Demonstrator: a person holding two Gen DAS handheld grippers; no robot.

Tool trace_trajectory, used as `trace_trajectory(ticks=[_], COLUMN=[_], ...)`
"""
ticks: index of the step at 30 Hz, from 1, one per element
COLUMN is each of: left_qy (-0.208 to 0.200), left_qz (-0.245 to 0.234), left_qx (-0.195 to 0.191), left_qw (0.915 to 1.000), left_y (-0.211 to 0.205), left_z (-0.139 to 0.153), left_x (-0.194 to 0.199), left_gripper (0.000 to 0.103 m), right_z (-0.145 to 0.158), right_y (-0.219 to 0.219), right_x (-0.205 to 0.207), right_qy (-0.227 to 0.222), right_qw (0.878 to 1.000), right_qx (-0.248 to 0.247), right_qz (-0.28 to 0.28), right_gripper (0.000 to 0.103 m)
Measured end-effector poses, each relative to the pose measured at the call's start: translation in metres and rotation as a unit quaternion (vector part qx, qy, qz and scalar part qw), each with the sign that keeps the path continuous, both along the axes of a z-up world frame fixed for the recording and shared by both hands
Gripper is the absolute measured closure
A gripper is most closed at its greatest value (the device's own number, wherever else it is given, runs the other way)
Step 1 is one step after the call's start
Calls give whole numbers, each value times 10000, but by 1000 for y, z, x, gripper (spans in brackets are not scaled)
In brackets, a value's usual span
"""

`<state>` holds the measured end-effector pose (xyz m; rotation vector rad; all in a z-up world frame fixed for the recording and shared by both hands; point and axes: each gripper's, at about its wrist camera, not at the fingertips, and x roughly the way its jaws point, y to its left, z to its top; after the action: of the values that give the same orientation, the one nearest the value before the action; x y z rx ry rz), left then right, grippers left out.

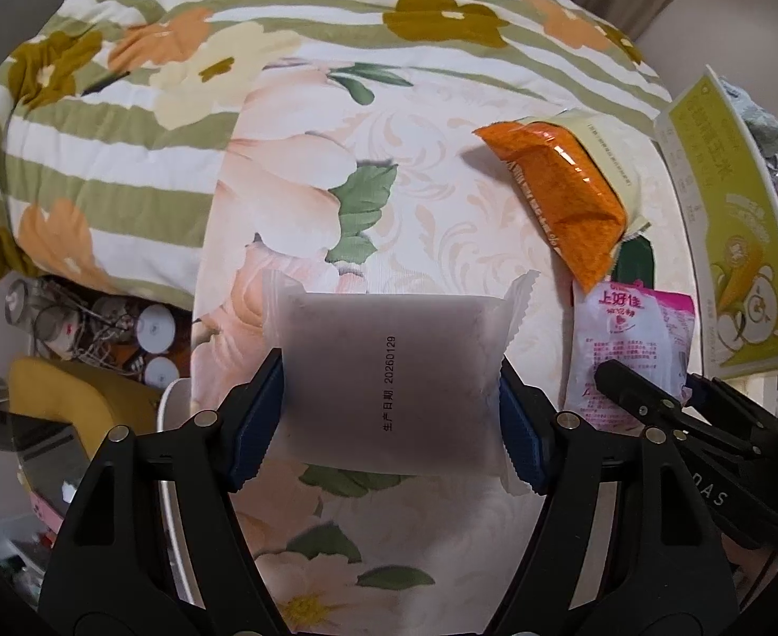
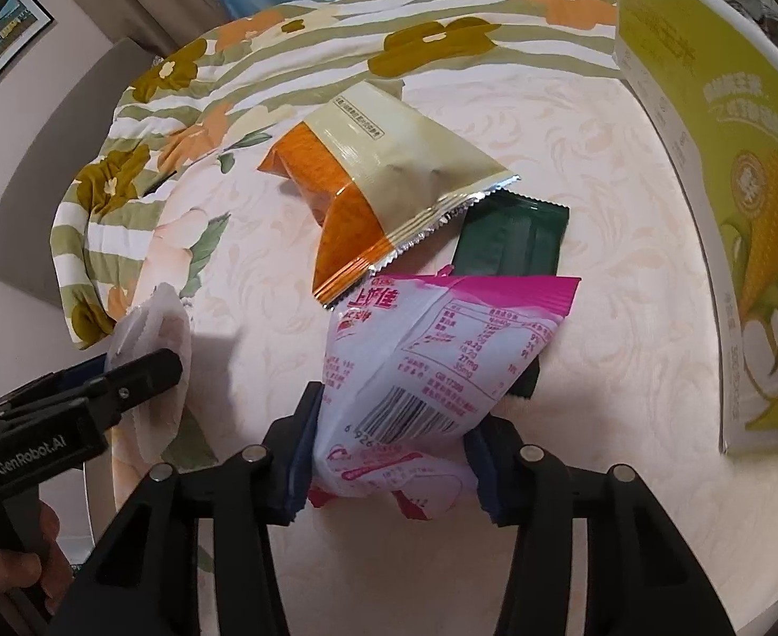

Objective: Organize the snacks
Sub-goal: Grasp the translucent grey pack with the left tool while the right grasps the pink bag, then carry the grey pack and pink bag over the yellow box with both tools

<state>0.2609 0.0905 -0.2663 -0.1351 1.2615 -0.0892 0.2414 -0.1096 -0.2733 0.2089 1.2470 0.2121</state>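
Two grippers are each closed on a snack packet over a bed with a floral sheet (image 1: 431, 159).

Left wrist view: the left gripper (image 1: 391, 418) pinches a frosted white packet (image 1: 389, 376) by its two side edges, blue pads pressed in; a printed date code runs down its middle. The packet hangs just above the sheet. To the right lie an orange-and-cream packet (image 1: 564, 191) and a pink-and-white packet (image 1: 627, 344), with the tip of the right gripper at the latter's lower edge. A yellow-green carton (image 1: 733, 222) stands upright at the far right. A striped flowered quilt (image 1: 123, 106) is bunched behind.

Right wrist view: the right gripper (image 2: 389, 456) is clamped on the lower part of the pink-and-white packet (image 2: 431, 365), barcode facing up. The packet's upper end overlaps a dark green packet (image 2: 510, 238), which lies partly under the orange-and-cream packet (image 2: 389, 180). The carton (image 2: 733, 212) stands at the right. At the left edge the left gripper holds the white packet (image 2: 160, 360), a hand (image 2: 33, 556) on its handle.
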Motion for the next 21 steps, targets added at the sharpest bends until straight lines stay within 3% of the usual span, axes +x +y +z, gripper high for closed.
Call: trace_trajectory(ticks=[7, 12, 21], left_qy=[-245, -568, -1539], left_qz=[-175, -417, -1263], left_qx=[-89, -331, -491], left_qw=[9995, 9970, 9788], left_y=[1, -7, -63], left_z=[27, 62, 155], left_x=[-12, -20, -18], left_gripper=[33, 33, 33], right_z=[18, 50, 135], right_y=[-3, -13, -51], right_x=[-17, -36, -62], right_qy=[-187, -536, -1480], right_qw=[9997, 9976, 9858], right_qx=[17, 179, 340], right_qz=[-164, -389, -717], right_gripper=[59, 59, 59])
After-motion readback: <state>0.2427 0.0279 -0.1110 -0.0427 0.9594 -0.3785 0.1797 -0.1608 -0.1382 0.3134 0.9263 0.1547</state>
